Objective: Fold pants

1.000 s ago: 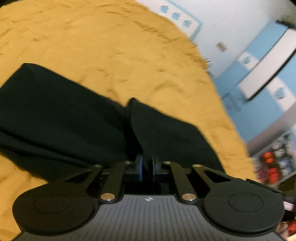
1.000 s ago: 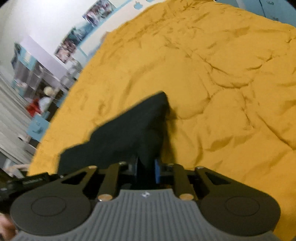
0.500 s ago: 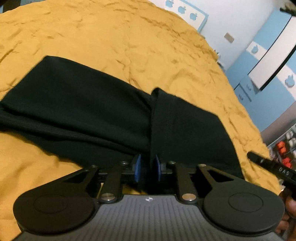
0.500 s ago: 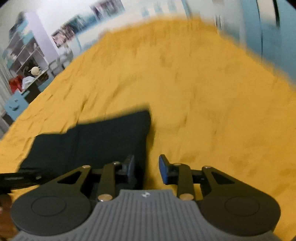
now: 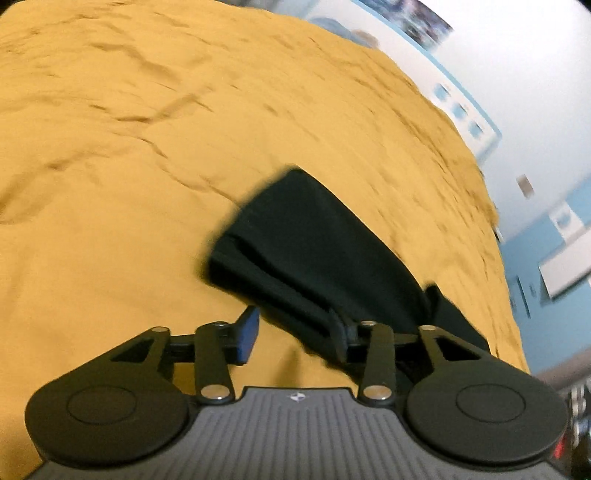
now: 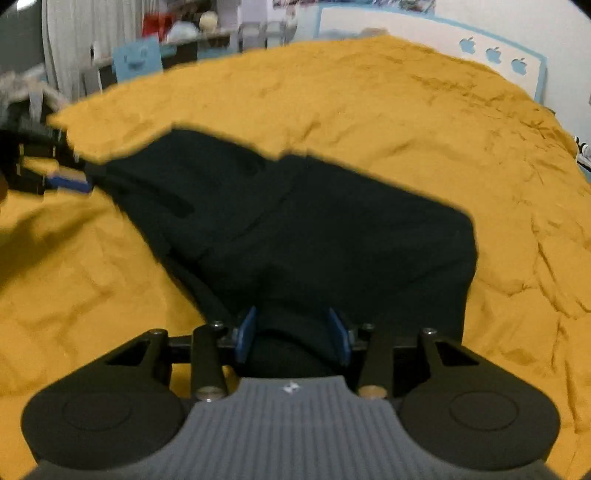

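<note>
Two fisheye views cover the scene, both softened by motion blur. From the left wrist, the left gripper (image 5: 293, 334) has its jaws spread wide with nothing between them: its blue-padded left finger sits over bare cloth, while its right finger is hard to make out against the dark fabric behind it. The black fabric pants (image 5: 314, 251) lie folded on the mustard-yellow crumpled bedspread (image 5: 129, 147), running from the middle of the view toward the lower right, where the gripper's body cuts off their near end. Their far edge is smeared by blur. Beyond the bedspread stand a white wall with a blue-trimmed panel (image 5: 465, 114) and blue and white cupboards (image 5: 561, 236), all indistinct.

From the right wrist, the right gripper (image 6: 293, 338) is likewise spread, its blue pads either side of a raised hump of the pants (image 6: 295, 221); whether the pads touch the cloth cannot be told. The pants spread wide across the bedspread (image 6: 406, 103), their nearest part hidden under the gripper. At the far left edge the left gripper (image 6: 55, 173) shows only partly, just beside the pants' left end. A cluttered shelf (image 6: 207, 29) and a white headboard with blue apple shapes (image 6: 491, 55) back the room
</note>
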A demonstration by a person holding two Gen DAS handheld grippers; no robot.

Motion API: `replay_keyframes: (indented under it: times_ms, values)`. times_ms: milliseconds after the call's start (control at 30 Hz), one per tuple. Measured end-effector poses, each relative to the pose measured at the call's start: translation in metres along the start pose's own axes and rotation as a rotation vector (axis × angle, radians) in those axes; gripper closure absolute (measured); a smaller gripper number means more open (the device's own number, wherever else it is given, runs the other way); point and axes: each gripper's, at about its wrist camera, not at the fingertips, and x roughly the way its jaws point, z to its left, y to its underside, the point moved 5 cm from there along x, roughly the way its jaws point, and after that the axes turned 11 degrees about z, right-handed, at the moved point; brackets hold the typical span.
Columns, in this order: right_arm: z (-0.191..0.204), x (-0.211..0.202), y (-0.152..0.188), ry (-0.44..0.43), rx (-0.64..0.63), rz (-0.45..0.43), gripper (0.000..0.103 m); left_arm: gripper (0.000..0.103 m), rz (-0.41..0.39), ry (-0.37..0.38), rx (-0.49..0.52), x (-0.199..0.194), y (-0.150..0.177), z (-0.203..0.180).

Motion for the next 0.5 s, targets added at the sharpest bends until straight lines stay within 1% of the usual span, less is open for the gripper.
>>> replay_keyframes:
  times_ms: [33,100,200,267,300,367,400,500]
  values:
    - [0.000,-0.004,-0.002,-0.009,0.007,-0.031,0.064,0.053,-0.011,-0.002,-0.018,-0.003,-0.003,0.007]
    - [0.004,-0.011,-0.011,0.000,0.000,-0.103,0.063,0.052,-0.017,0.007,-0.063,-0.007,-0.009,0.021]
    - [0.025,-0.016,-0.021,-0.022,-0.040,-0.196,0.064,0.049,-0.017,0.044,-0.115,-0.005,-0.012,0.036]
    - [0.047,-0.013,-0.030,-0.030,-0.100,-0.228,0.070,0.049,-0.014,0.060,-0.141,0.001,-0.013,0.042]
    - [0.056,-0.009,-0.035,-0.023,-0.132,-0.234,0.070,0.049,-0.012,0.073,-0.158,0.003,-0.014,0.047]
    - [0.076,0.005,-0.042,-0.002,-0.189,-0.218,0.072,0.049,-0.012,0.114,-0.216,0.008,-0.018,0.053]
    - [0.081,0.011,-0.042,0.006,-0.202,-0.209,0.072,0.046,-0.019,0.140,-0.246,0.010,-0.020,0.056]
    - [0.084,0.029,-0.048,0.024,-0.206,-0.185,0.074,0.044,-0.036,0.216,-0.329,0.018,-0.026,0.063]
